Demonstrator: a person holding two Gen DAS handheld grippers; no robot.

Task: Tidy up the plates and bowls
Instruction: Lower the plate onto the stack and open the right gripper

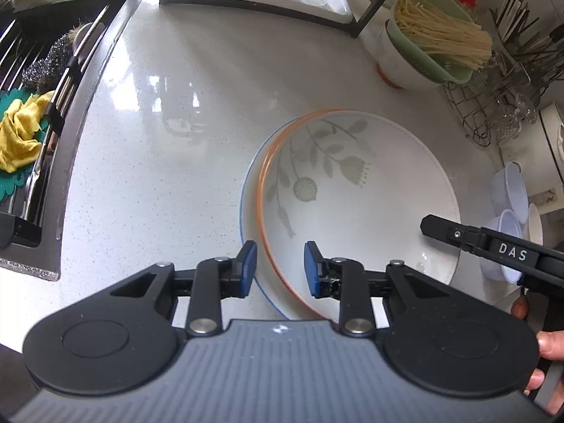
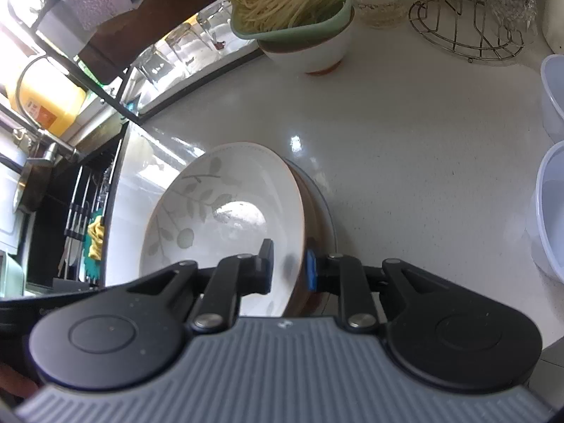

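A white plate with a grey leaf pattern and orange rim (image 1: 356, 208) lies on a blue-rimmed plate (image 1: 248, 190) on the white counter. My left gripper (image 1: 280, 268) straddles the near-left rims of both plates, and its blue pads (image 1: 248, 268) stand clear of them, so it is open. My right gripper (image 2: 289, 268) is shut on the leaf plate (image 2: 225, 208) at its rim, one finger inside and the blue pad on the brown underside. That edge looks tilted up off the blue-rimmed plate (image 2: 326, 208). The right gripper (image 1: 435, 227) also shows at the plate's right edge.
A sink (image 1: 88, 81) with a yellow cloth (image 1: 19, 134) and a scourer lies to the left. At the back stand a dish rack (image 1: 261, 0), a green tub of thin pale sticks (image 1: 437, 35) in a white bowl, and a wire rack (image 1: 490, 112). Pale plastic bowls (image 1: 511, 190) sit at right.
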